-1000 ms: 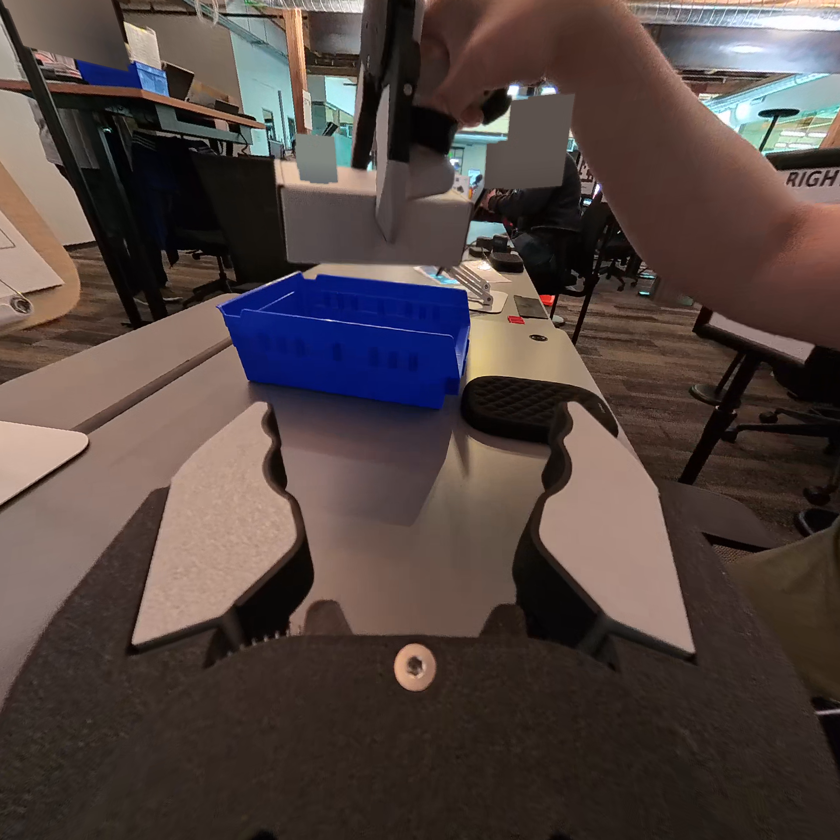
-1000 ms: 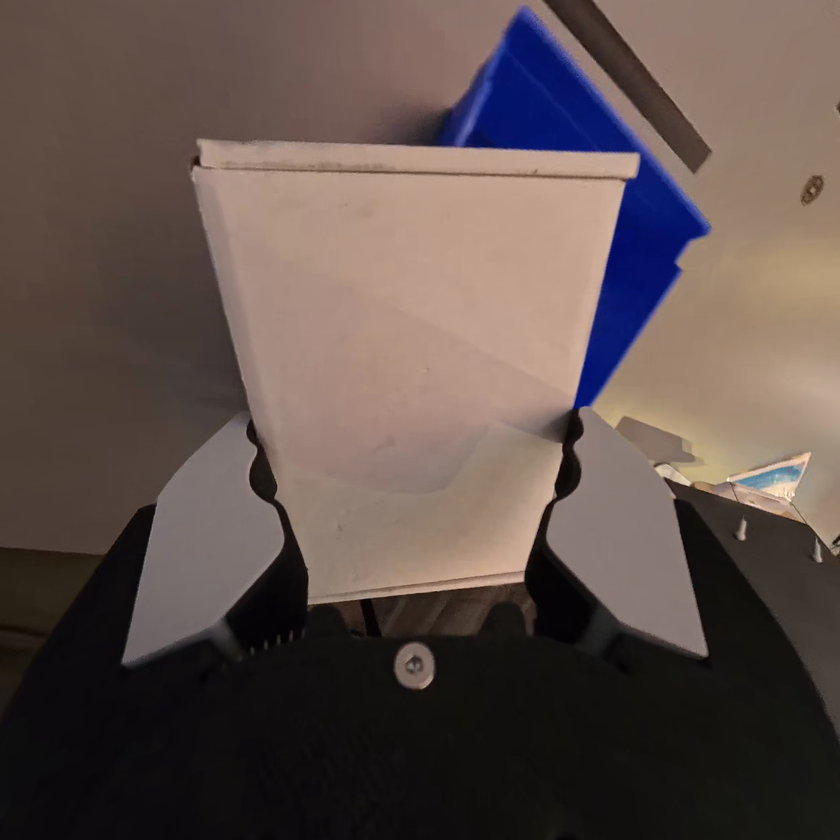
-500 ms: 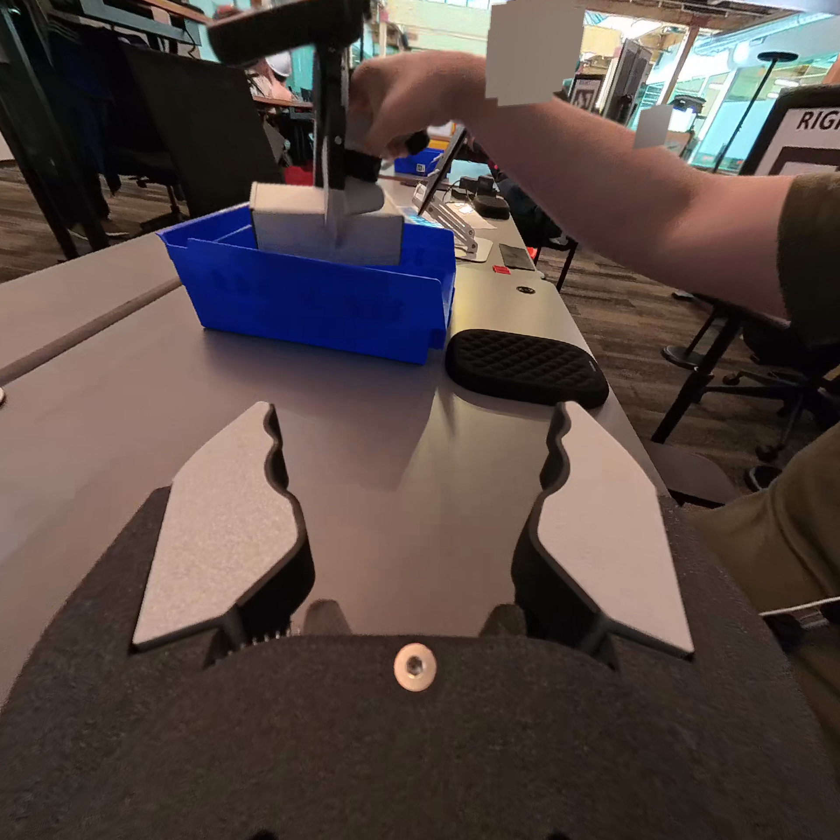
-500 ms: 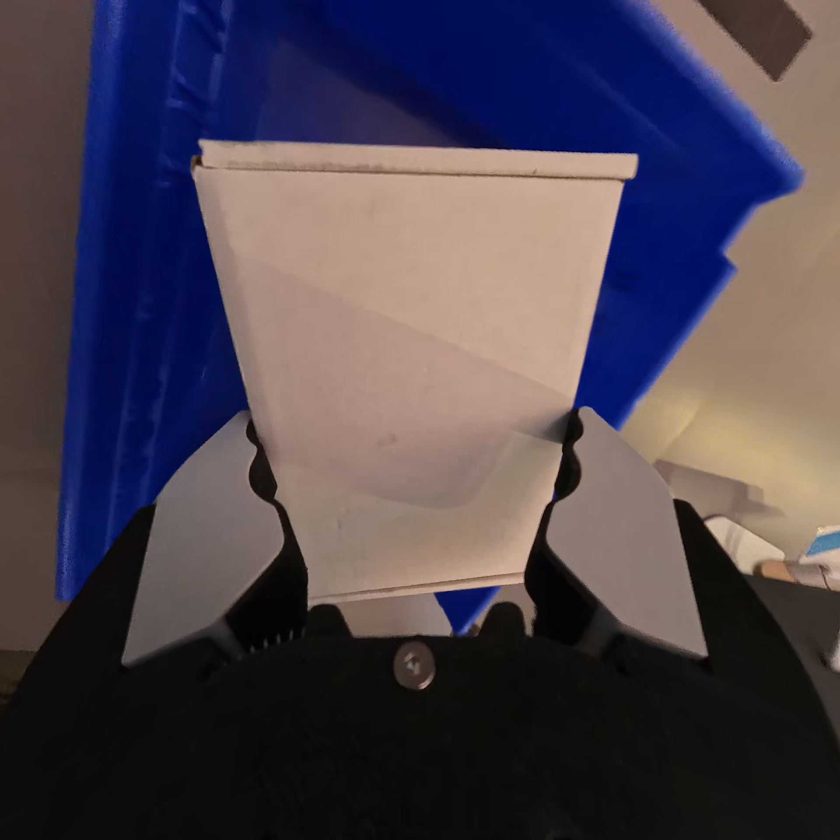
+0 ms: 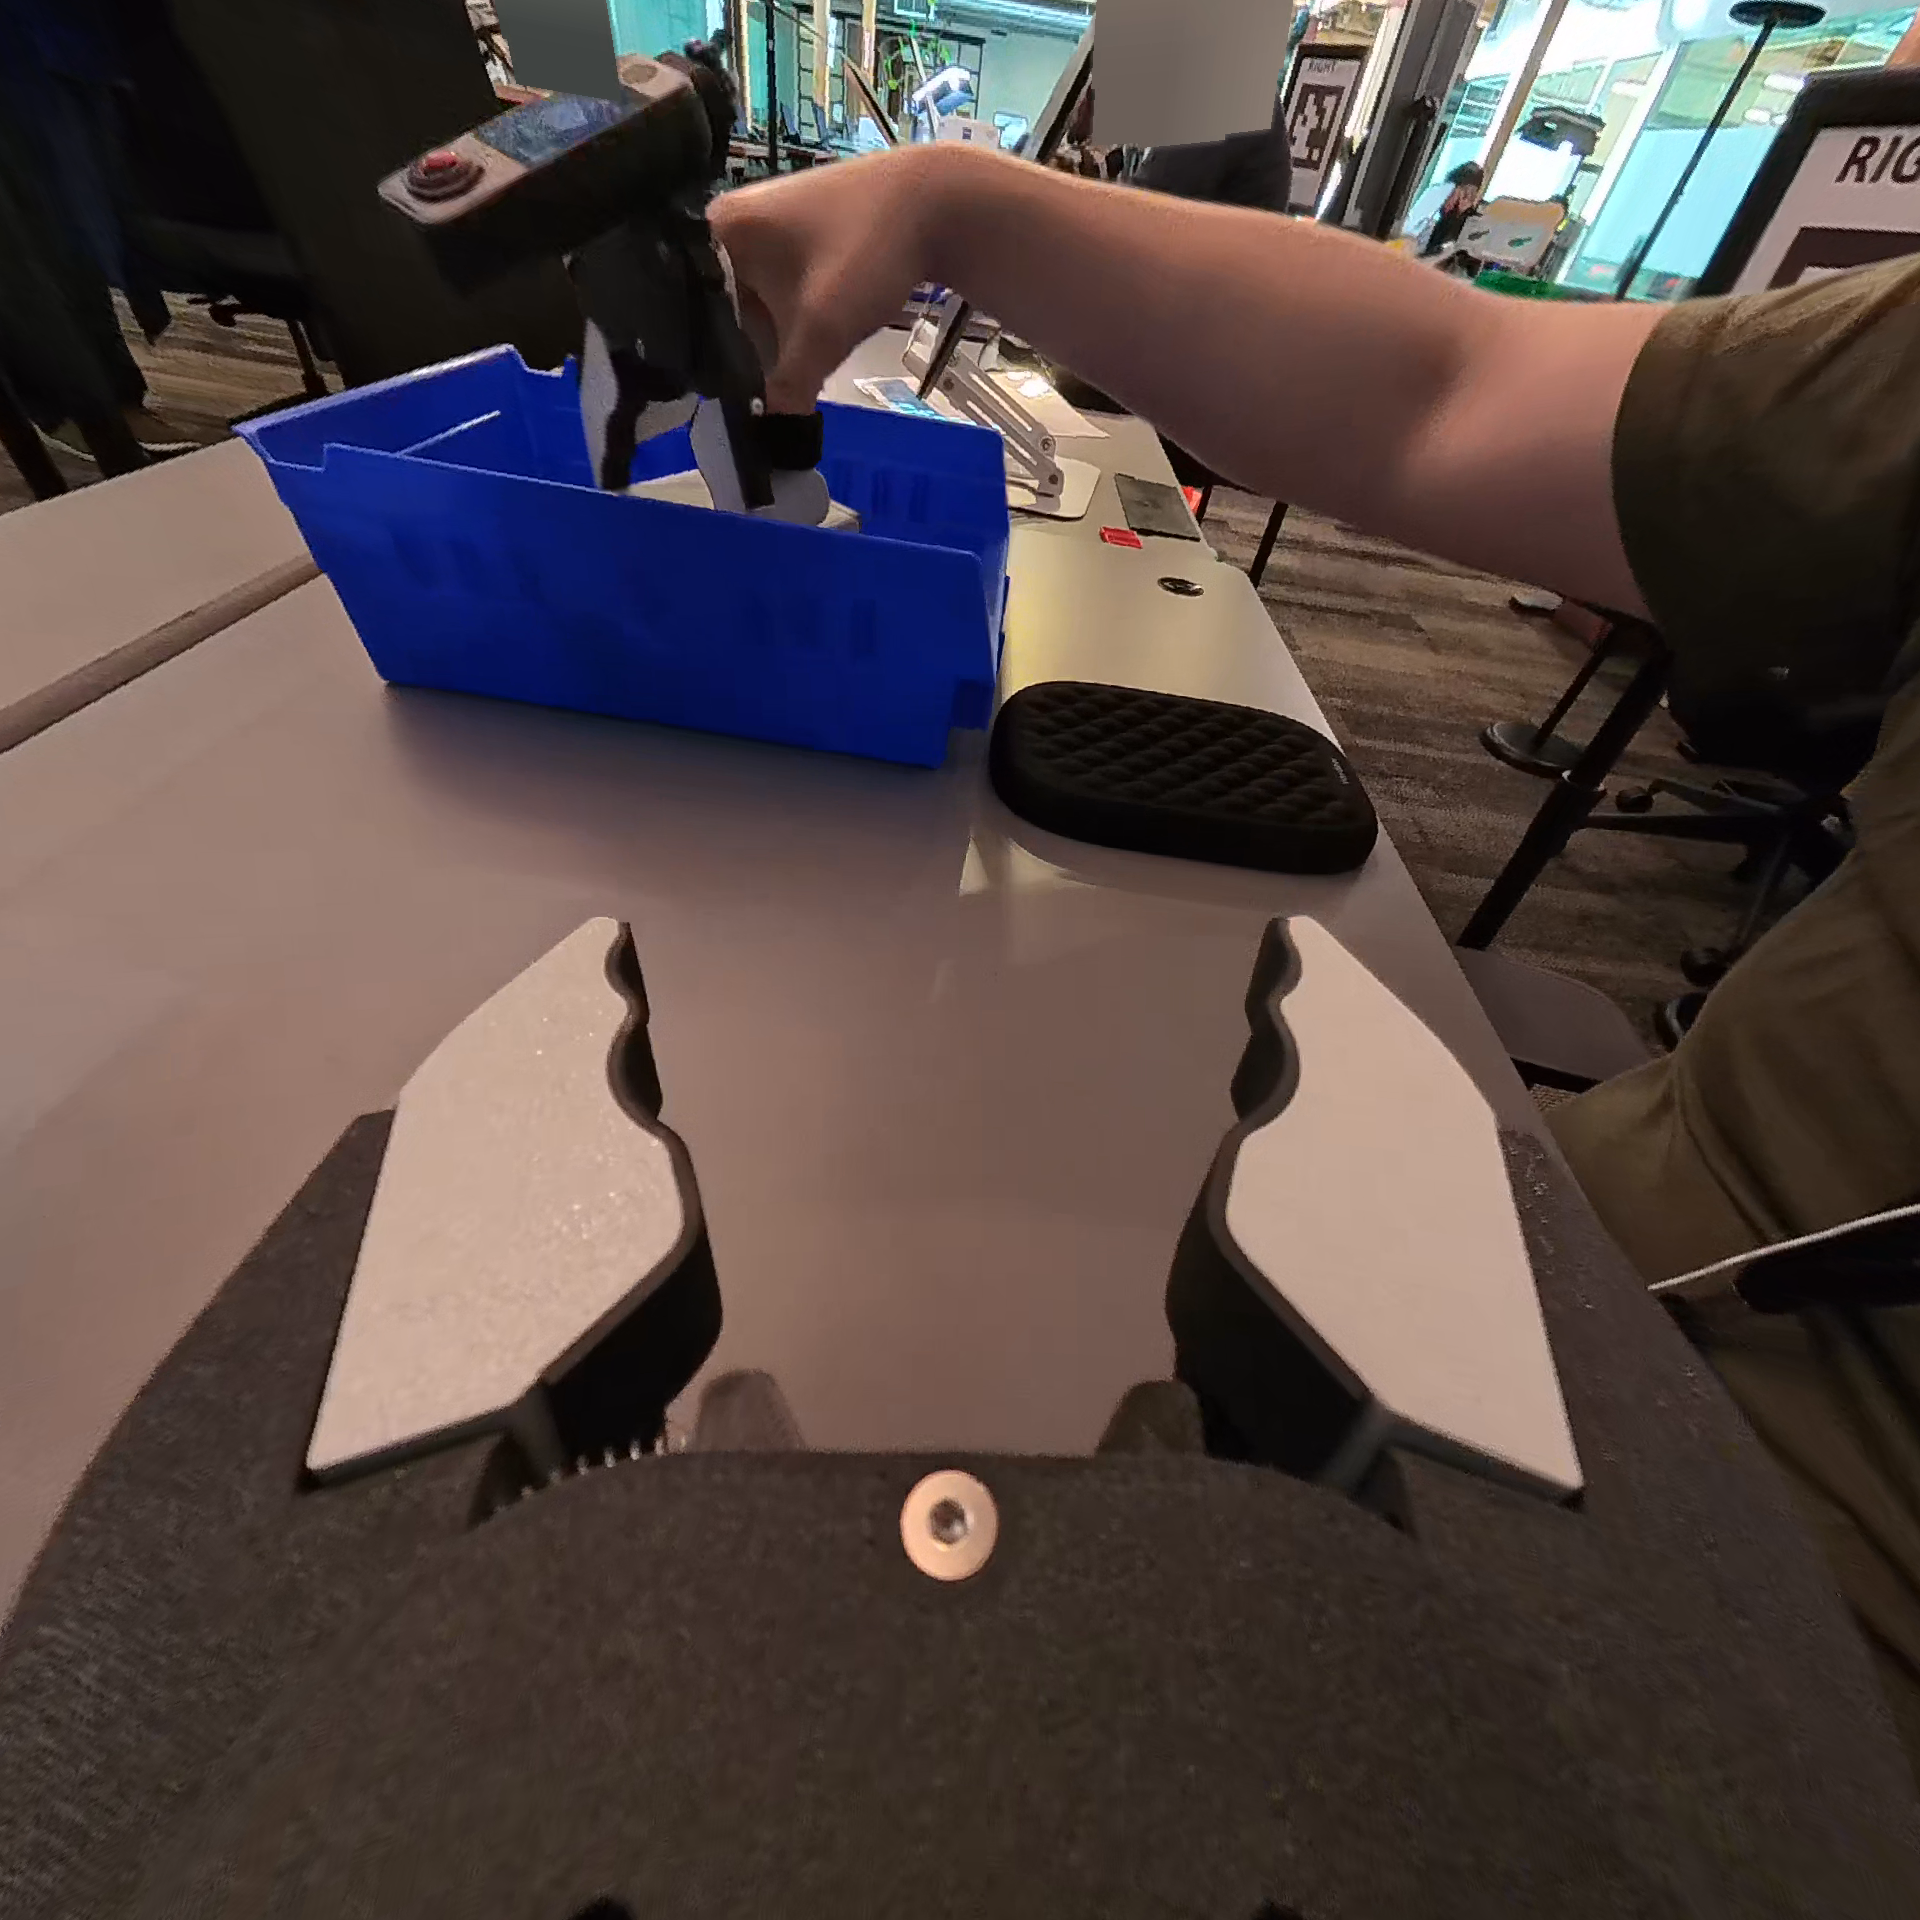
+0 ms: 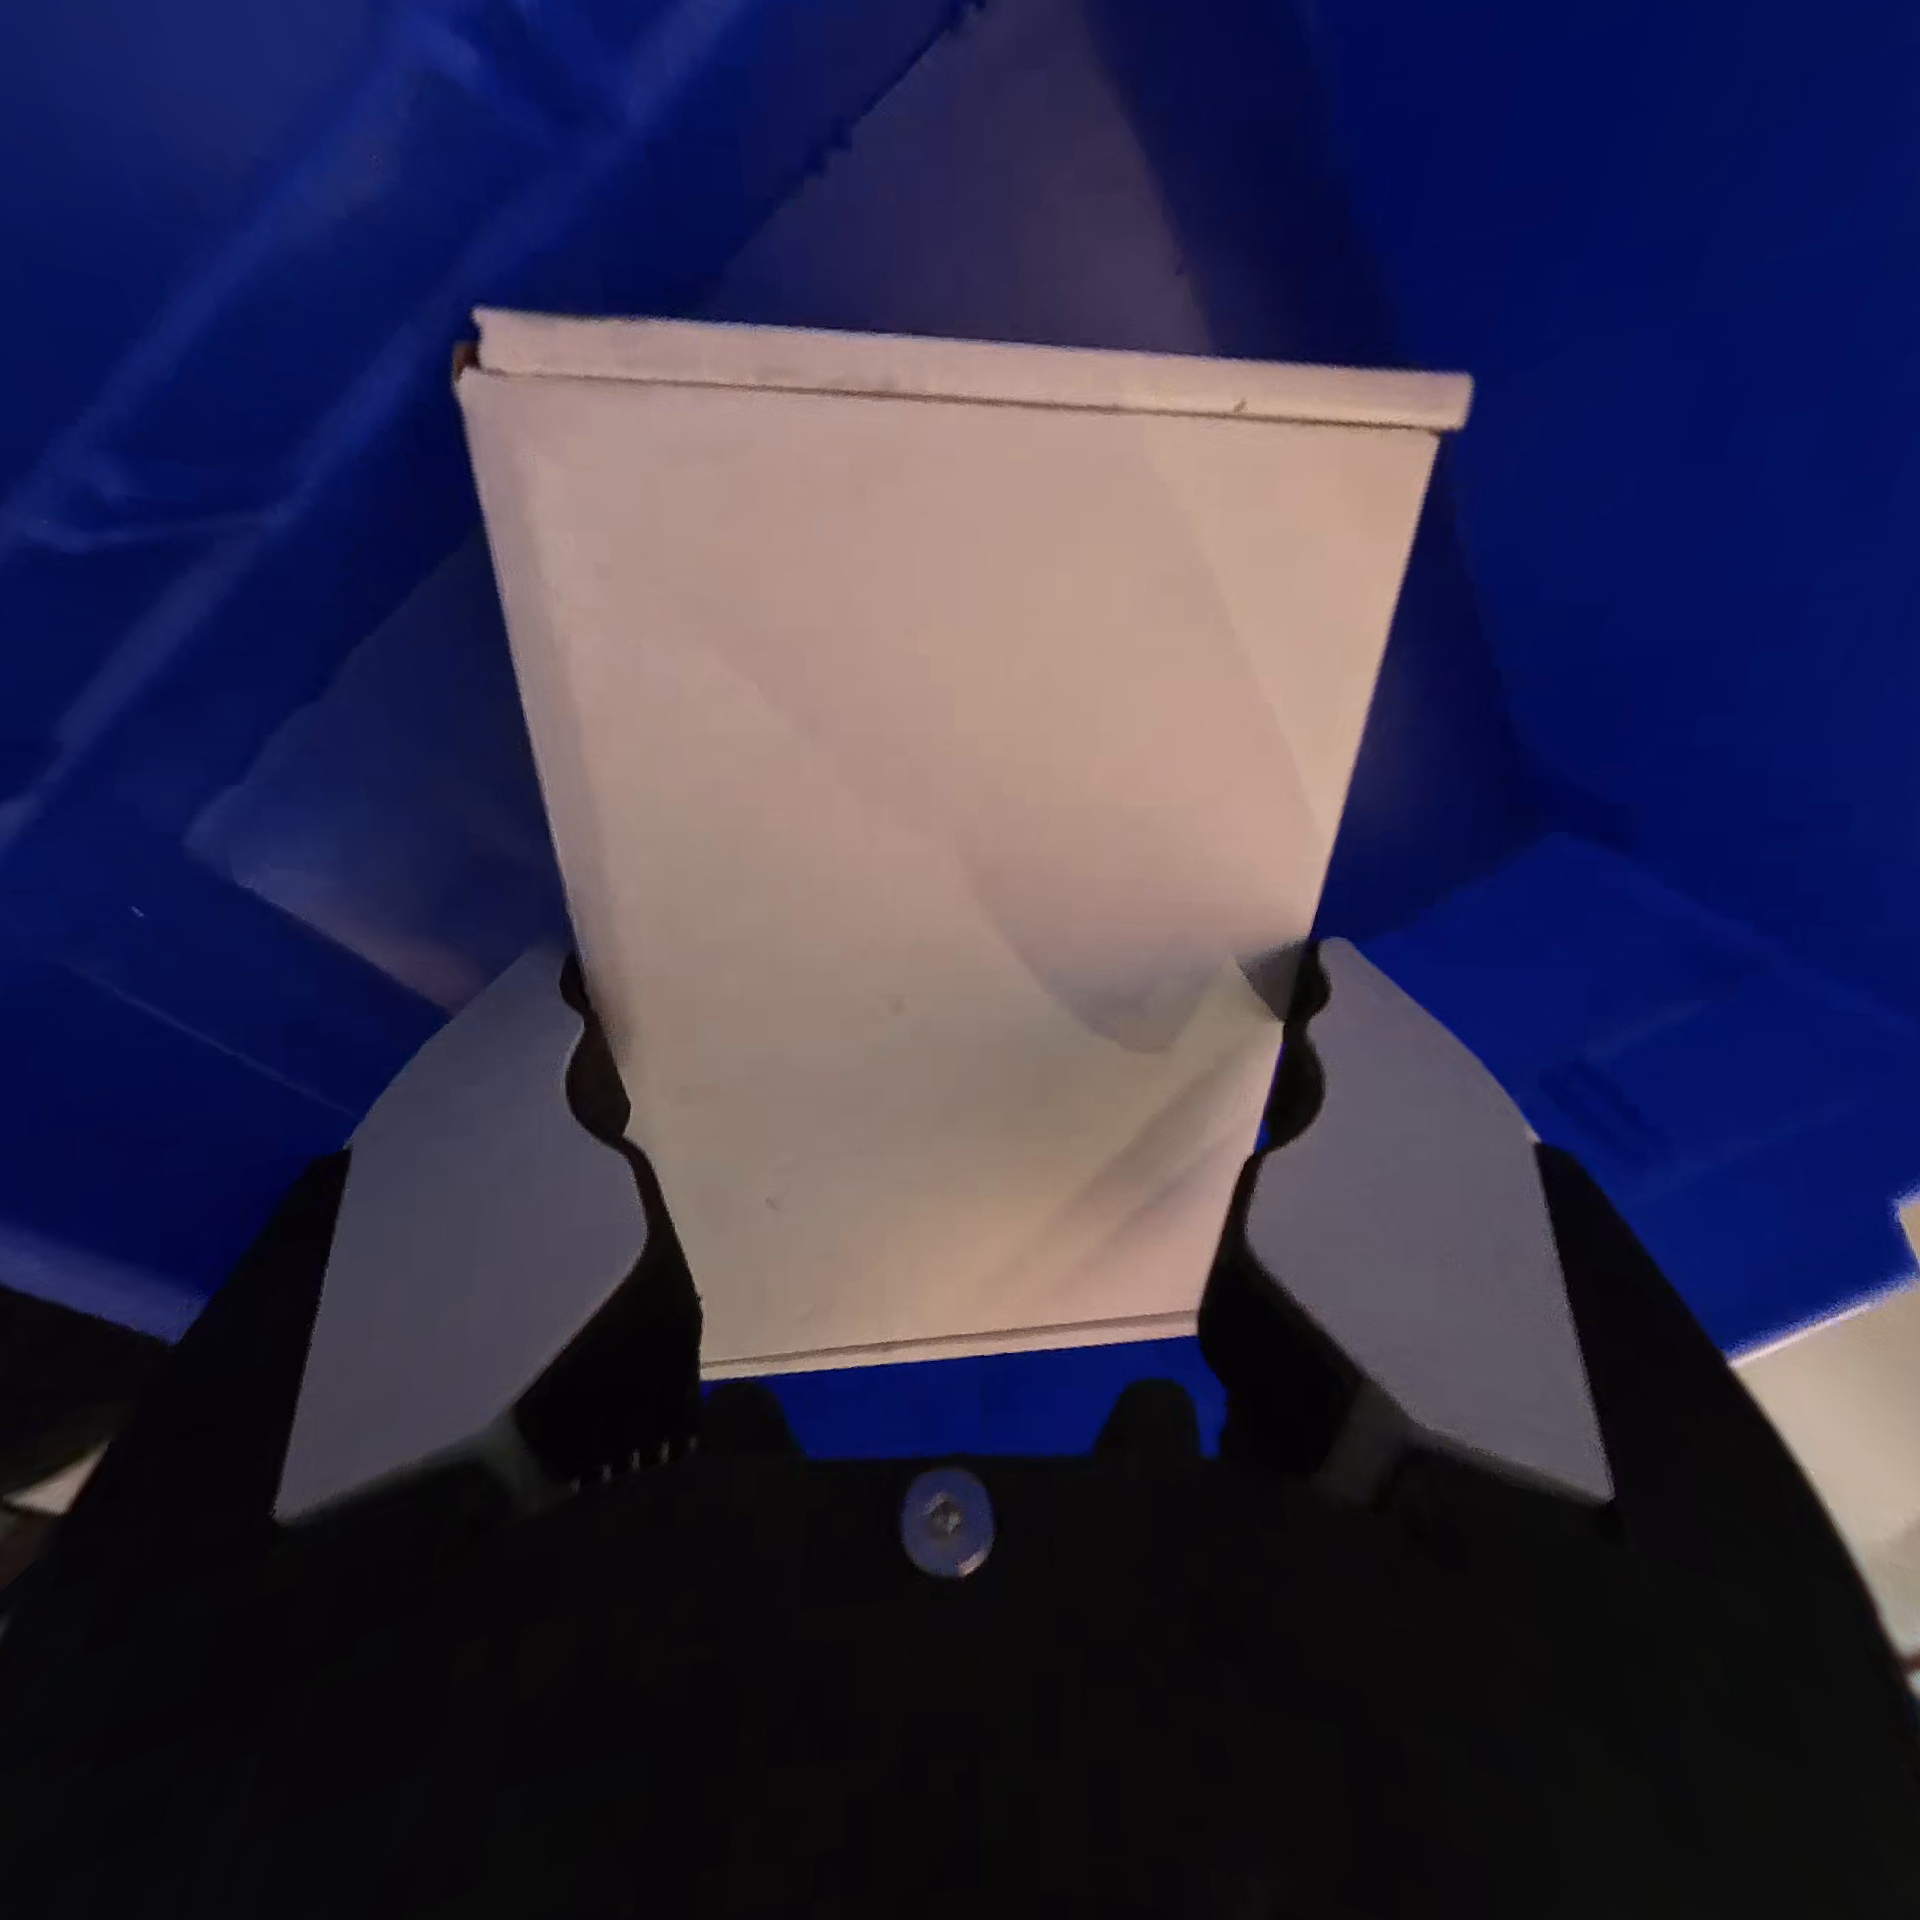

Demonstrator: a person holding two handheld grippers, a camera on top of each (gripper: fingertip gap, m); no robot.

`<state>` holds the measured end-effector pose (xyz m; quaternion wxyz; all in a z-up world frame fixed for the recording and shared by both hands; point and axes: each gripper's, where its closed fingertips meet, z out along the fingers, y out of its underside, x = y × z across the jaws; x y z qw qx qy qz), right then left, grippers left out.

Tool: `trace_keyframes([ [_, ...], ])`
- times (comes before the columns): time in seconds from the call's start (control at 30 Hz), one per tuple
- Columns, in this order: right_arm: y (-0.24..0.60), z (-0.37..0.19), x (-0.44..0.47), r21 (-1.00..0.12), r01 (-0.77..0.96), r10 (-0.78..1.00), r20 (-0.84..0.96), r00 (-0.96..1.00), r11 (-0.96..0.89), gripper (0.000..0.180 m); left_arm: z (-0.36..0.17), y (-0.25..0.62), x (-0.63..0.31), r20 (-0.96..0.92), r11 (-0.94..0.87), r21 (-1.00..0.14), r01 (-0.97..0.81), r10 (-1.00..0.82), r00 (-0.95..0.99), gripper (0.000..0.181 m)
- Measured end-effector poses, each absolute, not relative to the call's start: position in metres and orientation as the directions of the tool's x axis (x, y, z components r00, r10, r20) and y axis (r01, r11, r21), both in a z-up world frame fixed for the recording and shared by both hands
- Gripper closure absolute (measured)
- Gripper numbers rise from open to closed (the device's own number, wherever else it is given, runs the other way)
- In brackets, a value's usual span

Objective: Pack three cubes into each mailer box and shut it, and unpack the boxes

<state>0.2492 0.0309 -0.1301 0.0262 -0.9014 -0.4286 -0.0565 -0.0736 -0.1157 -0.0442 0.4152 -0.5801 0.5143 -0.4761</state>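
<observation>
My right gripper [image 6: 940,966] is shut on a closed white mailer box [image 6: 945,831], one finger on each side of it. It holds the box down inside the blue bin [image 6: 1662,416], and pale shapes of other white boxes [image 6: 312,831] lie beneath it. In the left wrist view the right gripper [image 5: 675,457] reaches into the blue bin [image 5: 644,613] from above, and the bin wall hides most of the box. My left gripper [image 5: 945,935] is open and empty, low over the grey table [image 5: 312,883] in front of the bin. No cubes show.
A black padded wrist rest [image 5: 1179,779] lies right of the bin near the table's right edge. The person's forearm [image 5: 1247,343] crosses above it. A metal stand [image 5: 987,416] is behind the bin. Office chairs stand off the table's right side.
My right gripper has carried the mailer box from above the bin down into it. The left gripper has stayed open over the table and tilted down slightly.
</observation>
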Motion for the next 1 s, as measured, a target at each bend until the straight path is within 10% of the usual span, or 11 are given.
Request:
trace_keyframes([
  [0.63,0.033,-0.098,0.260,0.173,0.866,0.872,0.246,0.424,-0.470,0.058,-0.052,-0.124,-0.068,0.134,-0.126,-0.963,-0.239,-0.991,-0.016,0.072],
  [1.0,0.051,-0.091,0.249,0.342,0.939,0.948,0.308,-0.080,-0.032,0.058,-0.068,-0.133,-0.061,0.112,-0.095,-0.947,-0.306,-0.993,-0.039,0.073],
])
